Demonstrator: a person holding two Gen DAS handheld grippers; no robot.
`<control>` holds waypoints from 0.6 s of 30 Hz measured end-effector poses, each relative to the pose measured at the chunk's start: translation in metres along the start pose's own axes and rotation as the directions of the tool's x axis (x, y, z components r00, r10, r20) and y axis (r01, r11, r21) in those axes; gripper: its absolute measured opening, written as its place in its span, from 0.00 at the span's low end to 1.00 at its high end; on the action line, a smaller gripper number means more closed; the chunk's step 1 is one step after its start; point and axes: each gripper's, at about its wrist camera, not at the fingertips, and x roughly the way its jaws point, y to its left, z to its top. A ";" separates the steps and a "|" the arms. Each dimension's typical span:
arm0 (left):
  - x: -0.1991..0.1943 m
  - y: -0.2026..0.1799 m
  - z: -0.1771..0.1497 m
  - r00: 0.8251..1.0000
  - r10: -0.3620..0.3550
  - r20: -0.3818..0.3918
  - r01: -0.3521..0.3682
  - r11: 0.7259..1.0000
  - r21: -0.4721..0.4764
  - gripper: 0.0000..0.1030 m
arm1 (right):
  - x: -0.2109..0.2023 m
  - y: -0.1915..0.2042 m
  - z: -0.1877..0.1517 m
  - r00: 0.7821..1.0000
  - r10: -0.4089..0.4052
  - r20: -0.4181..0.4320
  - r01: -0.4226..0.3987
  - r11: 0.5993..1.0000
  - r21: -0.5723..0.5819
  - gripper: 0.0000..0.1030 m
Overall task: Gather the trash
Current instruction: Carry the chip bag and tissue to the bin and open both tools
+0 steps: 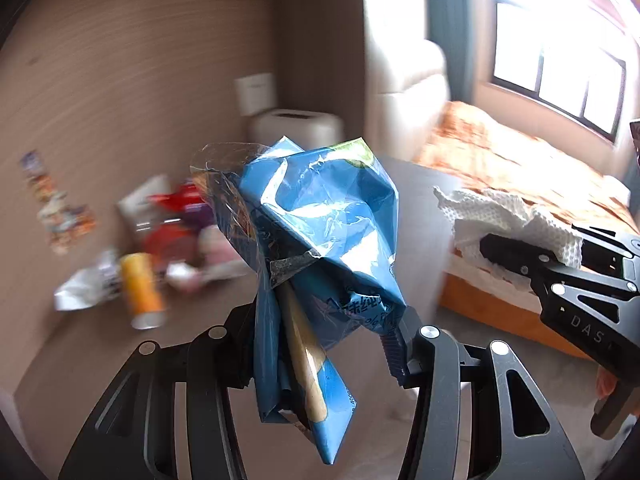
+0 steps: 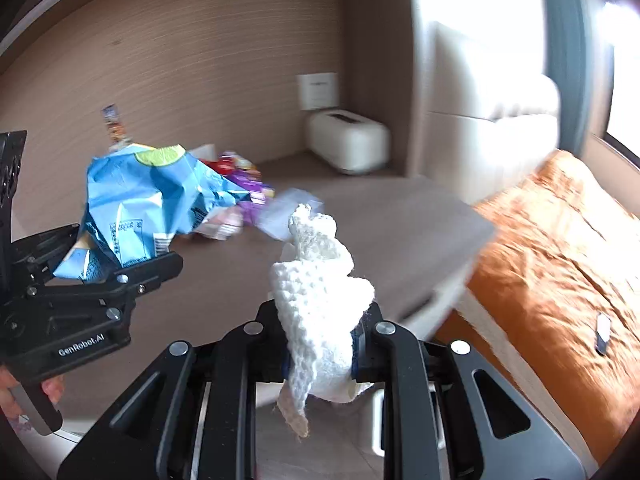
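Clamping a crumpled blue snack bag [image 1: 320, 216] between its jaws, the left hand-held gripper [image 1: 324, 344] tilts downward in the air above the surface [image 2: 400, 232], while just beside it the right hand-held gripper [image 2: 320, 344] tilts the same way, shut on a wad of white paper towel [image 2: 316, 292]. Beyond both lies a blurred heap of wrappers [image 1: 176, 220] and an orange-yellow tube [image 1: 142, 290] on the surface, with a white box [image 2: 348, 140] in the far corner and a bed with an orange cover [image 2: 560, 248] to the right.

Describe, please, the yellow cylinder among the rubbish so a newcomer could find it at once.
Start at the brown desk running along the wood-panelled wall. A blurred heap of wrappers lies on it, left of the blue bag that the left gripper holds. At the heap's near edge lies the yellow cylinder, on its side with a white end, the only round, yellow piece there.
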 end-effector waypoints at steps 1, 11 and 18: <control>0.006 -0.018 0.001 1.000 -0.021 -0.004 0.021 1.000 0.014 0.47 | -0.005 -0.016 -0.006 1.000 -0.022 -0.002 0.022 1.000 0.011 0.21; 0.077 -0.173 -0.019 0.983 -0.165 -0.085 0.175 0.978 0.117 0.47 | -0.017 -0.143 -0.074 0.986 -0.148 -0.071 0.155 0.983 0.102 0.21; 0.155 -0.239 -0.062 0.965 -0.201 -0.170 0.227 0.962 0.151 0.48 | 0.028 -0.200 -0.135 0.982 -0.135 -0.129 0.153 0.978 0.144 0.21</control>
